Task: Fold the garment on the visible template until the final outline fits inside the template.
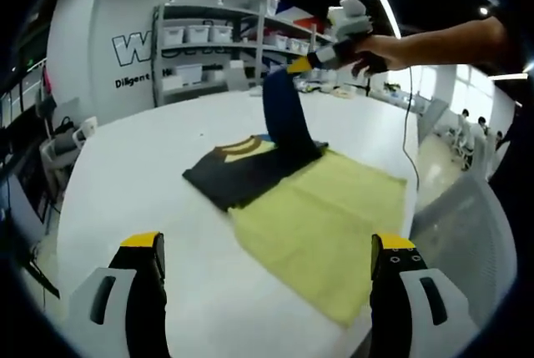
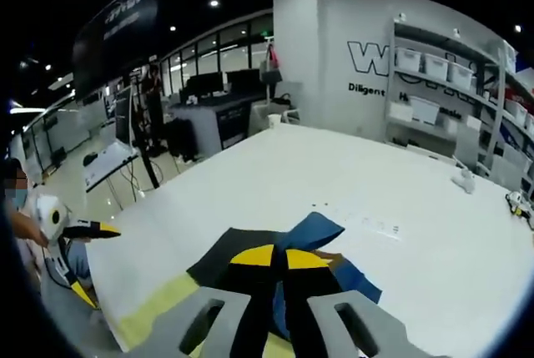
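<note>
Garment [image 1: 250,170] soft, limp – blue flap pinched by right tongs [image 1: 302,63], lifted above yellow template [image 1: 325,224]; left tongs [image 1: 267,270] spread, nothing held.

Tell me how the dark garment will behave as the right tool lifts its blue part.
Probably floppy: the blue part hangs in a curved sheet from the right tool. Likely light, since only that flap rises while the dark garment stays flat. It may drag across the yellow template if pulled sideways.
</note>
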A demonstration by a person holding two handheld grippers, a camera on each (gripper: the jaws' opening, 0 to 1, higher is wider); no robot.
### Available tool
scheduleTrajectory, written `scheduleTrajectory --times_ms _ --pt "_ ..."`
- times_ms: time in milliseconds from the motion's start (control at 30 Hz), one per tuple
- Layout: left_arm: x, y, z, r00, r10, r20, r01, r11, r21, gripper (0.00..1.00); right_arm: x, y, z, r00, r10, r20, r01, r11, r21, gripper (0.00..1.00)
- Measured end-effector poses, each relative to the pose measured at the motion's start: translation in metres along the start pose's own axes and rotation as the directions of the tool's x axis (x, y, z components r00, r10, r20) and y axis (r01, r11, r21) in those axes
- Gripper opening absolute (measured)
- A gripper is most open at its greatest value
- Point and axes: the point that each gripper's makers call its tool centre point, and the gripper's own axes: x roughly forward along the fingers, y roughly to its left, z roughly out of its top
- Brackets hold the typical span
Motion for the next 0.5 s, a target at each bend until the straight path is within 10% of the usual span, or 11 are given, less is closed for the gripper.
scheduleTrajectory --times_ms 500 --pt "0.000 0.005 -0.008 1.000 -0.012 -0.020 0.012 1.000 0.006 0.99 0.027 0.020 -0.027 0.998 0.017 -0.059 -0.015 0.999 0.043 0.00"
